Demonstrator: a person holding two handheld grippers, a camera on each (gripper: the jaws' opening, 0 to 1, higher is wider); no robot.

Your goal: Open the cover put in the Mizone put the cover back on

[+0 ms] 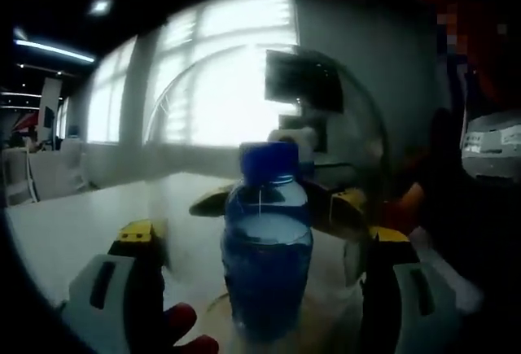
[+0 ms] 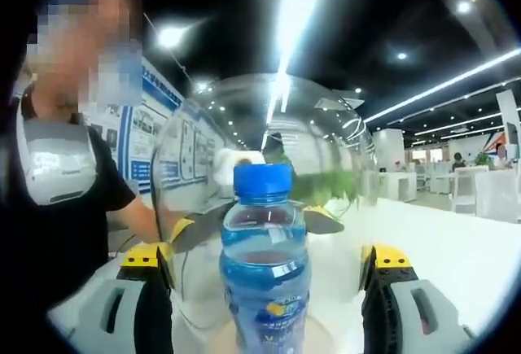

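Blue-capped Mizone bottle [image 2: 264, 268] upright before clear dome cover [image 2: 269, 199] | both grippers [image 1: 256, 289] [image 2: 264, 289] wide open, empty | advice: grip the dome evenly, lift straight.

The Mizone bottle [image 2: 264, 268] was clear blue with a solid blue cap [image 2: 262, 181] and a blue-and-yellow label. The clear dome cover [image 2: 269, 199] seemed untinted. Both grippers' jaw tips were yellow over grey.

The Mizone bottle [image 2: 264, 268] is being seen upright on the table [image 2: 456, 248], with the clear dome cover [image 2: 326, 150] behind it and a person [image 2: 57, 207] beyond.
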